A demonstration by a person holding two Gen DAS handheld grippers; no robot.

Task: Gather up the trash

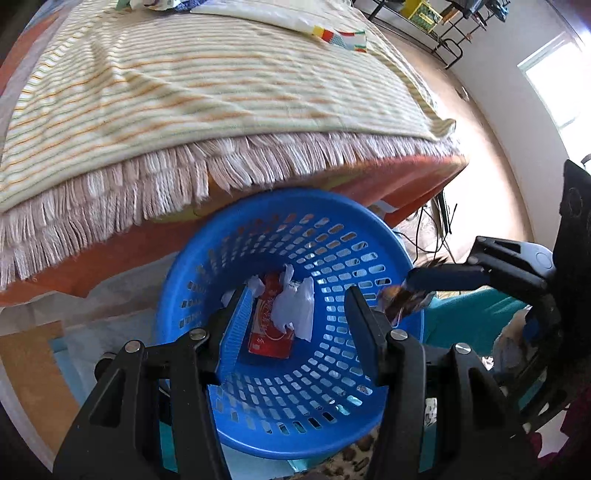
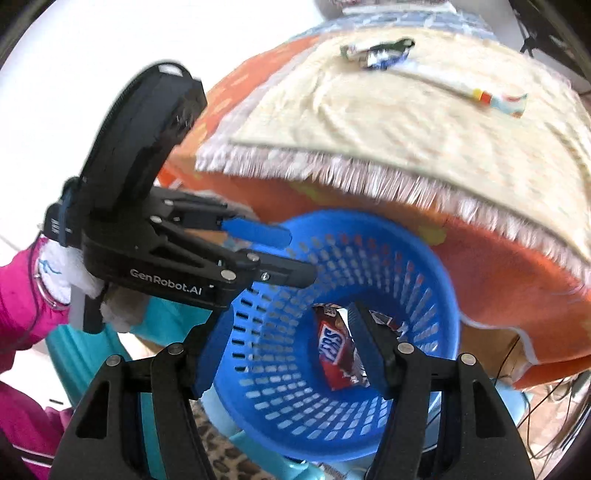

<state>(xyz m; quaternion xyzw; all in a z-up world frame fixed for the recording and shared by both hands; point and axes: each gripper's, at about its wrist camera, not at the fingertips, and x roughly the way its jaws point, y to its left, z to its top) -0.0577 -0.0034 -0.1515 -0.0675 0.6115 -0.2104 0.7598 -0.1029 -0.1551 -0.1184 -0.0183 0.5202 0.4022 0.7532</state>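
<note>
A blue perforated basket [image 1: 373, 254] stands below the bed edge; it also shows in the right wrist view [image 2: 424, 266]. Inside lie a red wrapper [image 1: 271, 341] and white crumpled paper [image 1: 299, 310]. My left gripper [image 1: 295, 325] is open over the basket, empty. My right gripper [image 2: 282, 347] is open above the basket, and a red-brown candy wrapper [image 2: 334, 354] hangs loose against its right finger, over the basket. From the left wrist view the right gripper [image 1: 417, 291] shows at the basket's right rim with that wrapper [image 1: 400, 299]. More wrappers [image 2: 376, 53] lie on the bed.
A bed with an orange sheet [image 1: 413, 177] and a striped, fringed blanket [image 1: 184, 99] fills the upper part of both views. A colourful cloth strip [image 2: 495, 99] lies on it. Cables [image 1: 439, 229] and a black rack [image 1: 443, 33] stand beyond the bed.
</note>
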